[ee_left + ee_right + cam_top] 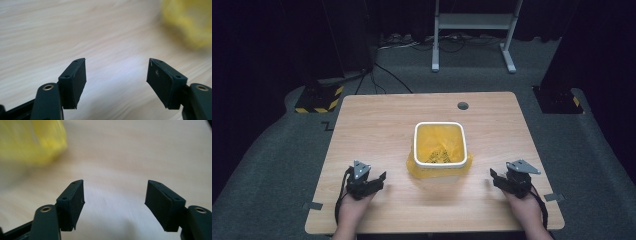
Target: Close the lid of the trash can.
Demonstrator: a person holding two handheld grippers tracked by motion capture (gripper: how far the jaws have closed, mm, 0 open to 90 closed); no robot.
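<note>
A small white bin [440, 144] lined with a yellow bag [440, 169] stands in the middle of the wooden table [377, 125]; the bag's edge spills out at the bin's base. My left gripper [381, 180] rests low over the table to the bin's left, its jaws open with bare wood between them [116, 75]. The yellow bag [190, 25] blurs at the upper right of the left gripper view. My right gripper [495, 179] sits to the bin's right, open and empty [114, 195], with the yellow bag [30, 142] at the upper left of its own view.
A round cable hole [463, 106] is near the table's far edge. Beyond the table stand a white metal frame [472, 30] and dark stands with striped bases [319, 97]. Cables lie on the grey floor.
</note>
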